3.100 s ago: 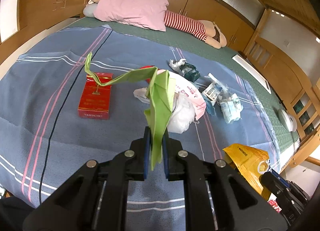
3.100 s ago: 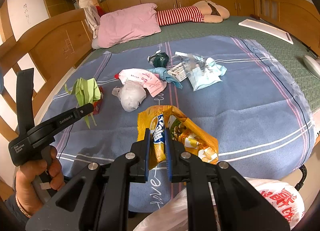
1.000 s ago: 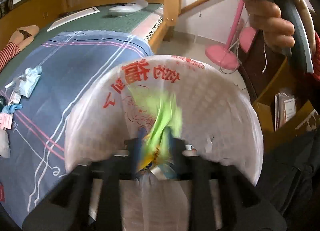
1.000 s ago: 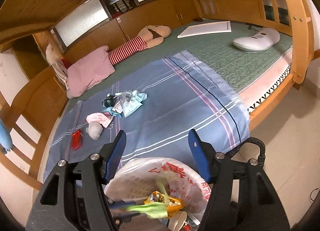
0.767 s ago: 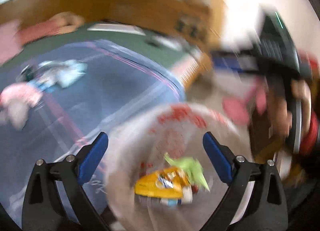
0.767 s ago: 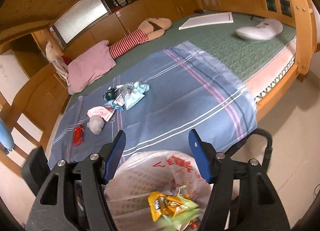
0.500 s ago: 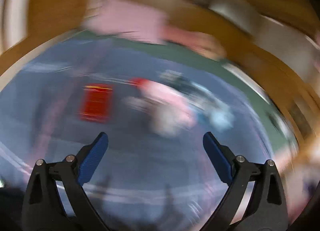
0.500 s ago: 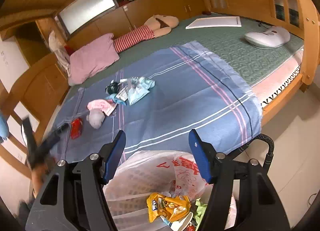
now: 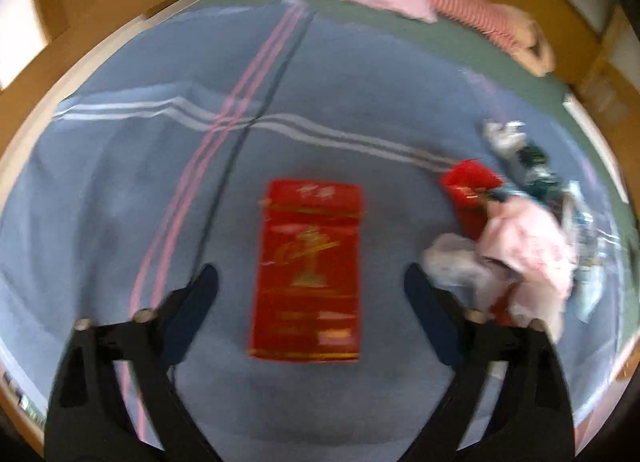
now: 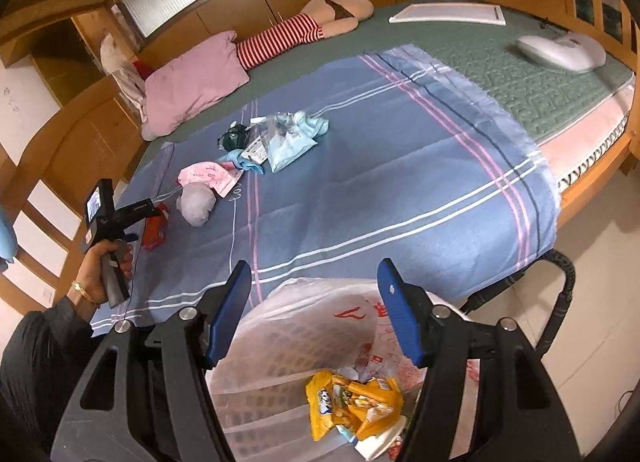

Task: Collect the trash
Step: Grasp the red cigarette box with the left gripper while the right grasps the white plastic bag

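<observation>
My left gripper (image 9: 310,290) is open and empty, its fingers on either side of a red cigarette carton (image 9: 310,274) lying flat on the blue bedsheet (image 9: 140,181). More trash lies to the right: a pink wrapper (image 9: 528,238), a white crumpled bag (image 9: 456,262), a red packet (image 9: 470,181). My right gripper (image 10: 314,310) is open and empty above a white trash bag (image 10: 316,334) that holds a yellow snack packet (image 10: 352,402). In the right wrist view the left gripper (image 10: 150,209) hovers over the carton (image 10: 154,229).
Pink pillow (image 10: 192,81) and a striped doll (image 10: 292,35) lie at the head of the bed. A pile of wrappers (image 10: 276,137) sits mid-sheet. A white device (image 10: 560,51) and a white board (image 10: 448,15) rest on the green mattress (image 10: 500,73). The wooden bed frame (image 10: 80,133) surrounds it.
Both grippers let go of their trash into the bag and opened. My left gripper swung from the bag back over the bed to the red carton. The right stayed above the bag.
</observation>
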`<state>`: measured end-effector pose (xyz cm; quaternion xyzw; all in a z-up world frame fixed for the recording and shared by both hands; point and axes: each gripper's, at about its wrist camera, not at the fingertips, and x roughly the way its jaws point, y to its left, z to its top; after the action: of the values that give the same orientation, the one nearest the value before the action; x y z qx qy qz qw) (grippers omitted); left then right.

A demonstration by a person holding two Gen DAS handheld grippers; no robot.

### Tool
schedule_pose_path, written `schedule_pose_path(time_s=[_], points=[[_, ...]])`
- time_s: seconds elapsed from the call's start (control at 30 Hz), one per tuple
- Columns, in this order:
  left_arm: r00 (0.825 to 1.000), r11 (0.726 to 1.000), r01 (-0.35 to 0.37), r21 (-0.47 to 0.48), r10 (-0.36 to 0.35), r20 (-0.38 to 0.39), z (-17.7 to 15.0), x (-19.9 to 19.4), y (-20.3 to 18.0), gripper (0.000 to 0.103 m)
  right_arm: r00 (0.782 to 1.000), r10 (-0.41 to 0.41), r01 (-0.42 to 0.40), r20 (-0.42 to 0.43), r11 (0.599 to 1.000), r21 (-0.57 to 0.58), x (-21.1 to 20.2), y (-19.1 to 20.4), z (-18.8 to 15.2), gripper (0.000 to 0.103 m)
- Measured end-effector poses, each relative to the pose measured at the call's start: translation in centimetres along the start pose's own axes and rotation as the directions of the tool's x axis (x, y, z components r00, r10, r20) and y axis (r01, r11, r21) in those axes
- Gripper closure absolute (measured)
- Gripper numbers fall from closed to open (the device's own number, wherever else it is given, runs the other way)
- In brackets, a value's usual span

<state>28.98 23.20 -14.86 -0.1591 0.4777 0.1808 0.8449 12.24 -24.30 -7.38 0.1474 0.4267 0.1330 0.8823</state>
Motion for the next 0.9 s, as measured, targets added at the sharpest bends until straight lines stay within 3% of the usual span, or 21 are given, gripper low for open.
schedule_pose_path(time_s=[0.03,0.2,0.4,0.5,0.57,0.63,0.7,0.8,0.83,0.87,0.9], points=[[1.000,1.000,-0.007,0.025,0.007,-0.023,-0.1,0.4,-0.3,0.050,1.000,0.019,-0.019,-0.009,1.000,0.016,0.4,0.2,0.1,0.038],[1.000,1.000,0.019,0.016,-0.019,-0.023,-0.7,-0.3,0.9,0.064,0.998,0.061,-0.062,-0.015,0.998,-0.022,1.6,2.9,0.9,0.038],[0.996,0.998,0.055,0.017,-0.053,-0.077,-3.1,-1.8,0.9,0.064,0.988,0.112,-0.125,-0.105,0.984,-0.124,7.5,8.8,4.4,0.038],[0.992,0.997,0.059,-0.050,-0.064,-0.105,-4.1,-2.4,1.9,0.063,0.982,0.117,-0.145,-0.148,0.970,-0.193,12.9,13.1,6.5,0.036],[0.994,0.996,0.028,-0.088,-0.036,-0.100,-4.5,-2.9,2.5,0.063,0.974,0.145,-0.181,-0.174,0.959,-0.219,17.0,16.2,7.5,0.036],[0.997,0.989,0.012,-0.149,-0.023,-0.074,-4.7,-3.7,3.7,0.063,0.975,0.121,-0.168,-0.185,0.949,-0.266,20.4,18.8,7.9,0.036],[1.000,0.972,0.003,-0.235,-0.006,-0.013,-4.4,-4.6,5.2,0.039,0.983,0.084,-0.131,-0.164,0.944,-0.303,22.9,20.6,7.8,0.036],[0.998,0.951,-0.007,-0.310,0.026,0.057,-3.9,-5.3,6.4,0.024,0.989,-0.019,-0.047,-0.149,0.904,-0.425,25.6,22.6,6.7,0.036],[0.998,0.949,0.001,-0.314,0.020,0.064,-3.7,-5.4,6.5,0.022,0.987,-0.037,-0.040,-0.157,0.887,-0.461,26.3,22.8,6.1,0.041],[0.998,0.949,0.011,-0.314,0.010,0.067,-3.4,-5.2,6.3,0.018,0.986,-0.073,-0.014,-0.151,0.860,-0.510,26.7,23.0,5.5,0.061],[0.998,0.951,0.018,-0.309,0.003,0.067,-3.3,-5.1,6.2,0.017,0.985,-0.090,-0.003,-0.150,0.847,-0.531,26.9,22.8,5.4,0.073]])
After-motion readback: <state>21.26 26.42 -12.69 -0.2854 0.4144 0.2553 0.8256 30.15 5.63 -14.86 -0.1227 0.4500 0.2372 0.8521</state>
